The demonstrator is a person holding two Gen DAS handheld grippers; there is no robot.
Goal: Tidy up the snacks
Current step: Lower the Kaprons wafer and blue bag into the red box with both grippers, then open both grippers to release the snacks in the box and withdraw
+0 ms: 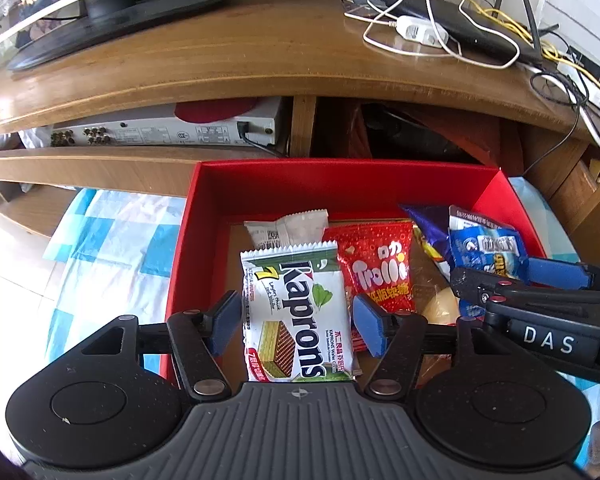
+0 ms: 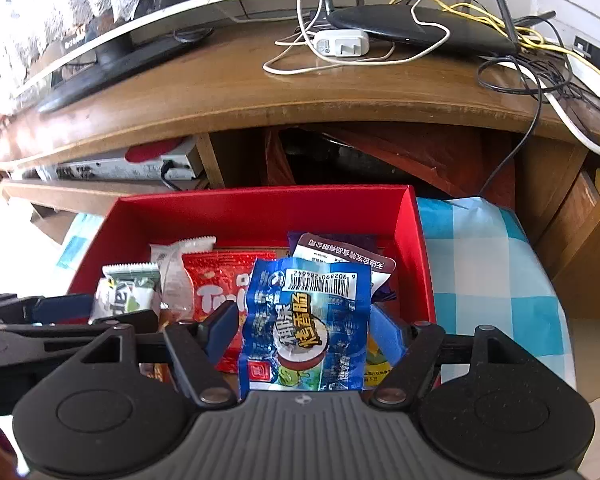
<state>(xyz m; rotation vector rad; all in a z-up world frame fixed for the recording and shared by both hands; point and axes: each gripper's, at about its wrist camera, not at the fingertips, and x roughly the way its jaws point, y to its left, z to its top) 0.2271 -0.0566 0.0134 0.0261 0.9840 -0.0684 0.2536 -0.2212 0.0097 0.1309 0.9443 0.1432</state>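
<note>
i hold the left gripper (image 1: pixel 298 324) closed on the kaprons wafer pack (image 1: pixel 296 316) and the right gripper (image 2: pixel 300 332) closed on the blue snack bag (image 2: pixel 306 324) above the red box (image 1: pixel 340 184); next, i judge, lower and release each.

A red box (image 1: pixel 204 216) holds the snacks. A white-and-green wafer packet (image 1: pixel 296 316) lies flat near its middle, a red gummy bag (image 1: pixel 376 268) at its 3 o'clock, a white packet (image 1: pixel 288 228) at 12, and a blue packet (image 2: pixel 304 320) rightmost.
</note>
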